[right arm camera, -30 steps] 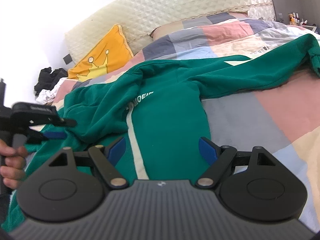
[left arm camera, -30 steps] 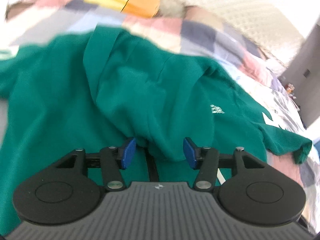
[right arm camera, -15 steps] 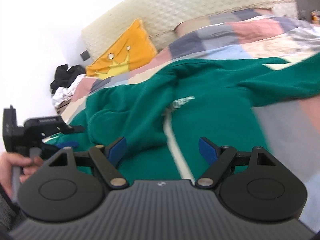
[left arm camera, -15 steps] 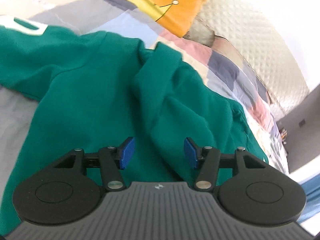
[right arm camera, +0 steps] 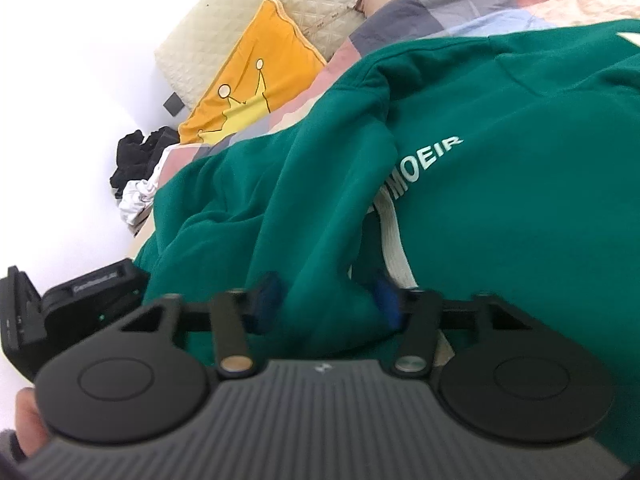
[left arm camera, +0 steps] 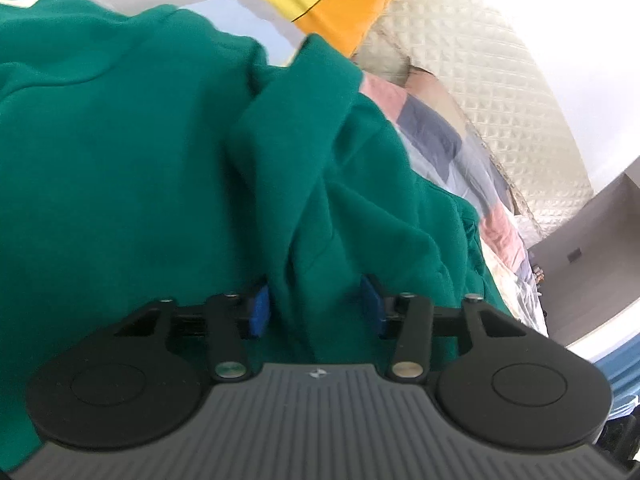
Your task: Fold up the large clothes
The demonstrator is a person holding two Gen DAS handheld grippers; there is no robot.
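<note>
**Both grippers in among the green folds**

The green sweatshirt [right arm camera: 500, 208] lay spread and rumpled across the patchwork quilt [right arm camera: 460, 4], its pale lettering facing up, the orange crown cushion [right arm camera: 256, 76] propped near the quilted headboard [left arm camera: 500, 92] beyond it. The left gripper [left arm camera: 316, 304] was down on the garment with a raised ridge of green cloth sitting between its blue pads [left arm camera: 260, 308]; the jaws stood apart with fabric filling the gap, and I could not tell whether they were truly pinching it or only straddling it. Same story on the right gripper [right arm camera: 326, 300]: a hump of cloth bulged between its parted fingers, beside the cream stripe [right arm camera: 394, 240], and whether it had a real grip I could not tell either.

To my eye, this was the pick-up for a fold. Doing it well would mean closing firmly on one edge, not a bunched wad, taking both holds at matching points along the same side, then lifting evenly so the body carries over flat rather than dragging the quilt or twisting the sleeve underneath.
</note>
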